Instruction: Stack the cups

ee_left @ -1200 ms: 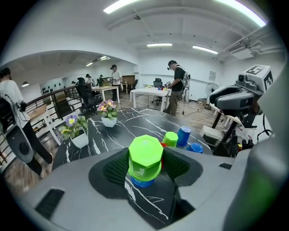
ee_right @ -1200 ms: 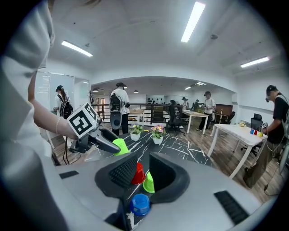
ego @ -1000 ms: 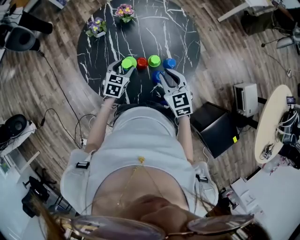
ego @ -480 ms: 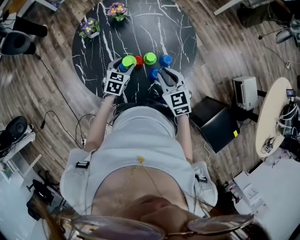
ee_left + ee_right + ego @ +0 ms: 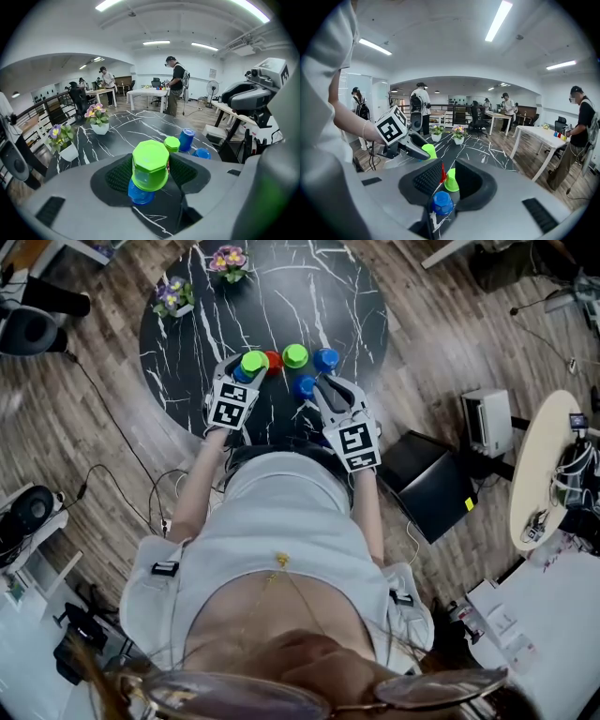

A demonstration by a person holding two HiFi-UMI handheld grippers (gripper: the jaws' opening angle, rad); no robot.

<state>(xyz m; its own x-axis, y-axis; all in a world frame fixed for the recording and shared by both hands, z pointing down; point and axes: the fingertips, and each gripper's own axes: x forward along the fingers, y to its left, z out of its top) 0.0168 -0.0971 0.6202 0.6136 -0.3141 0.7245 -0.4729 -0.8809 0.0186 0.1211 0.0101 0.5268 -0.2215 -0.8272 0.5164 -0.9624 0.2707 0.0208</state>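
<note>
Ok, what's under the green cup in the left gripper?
A blue cup directly below. Its top is covered by the green cup, so contact cannot be seen.

A round black tabletop (image 5: 281,296) veined with white stands on a floor (image 5: 103,456) of grey-brown wood planks. Beyond the left claw (image 5: 246,373), near the tabletop's far edge, sit a pot of purple flowers (image 5: 173,294) and a pot of pink flowers (image 5: 228,261). Out to the side of the right claw (image 5: 323,390), a black case (image 5: 431,488) lies on the floor, with a small white unit (image 5: 486,420) and a pale round table (image 5: 539,465) farther out. Far ahead of the left claw, a white desk (image 5: 145,95), a standing fan (image 5: 212,87) and several people (image 5: 177,89) occupy an open, white-walled room under long ceiling strip lights (image 5: 157,42).
</note>
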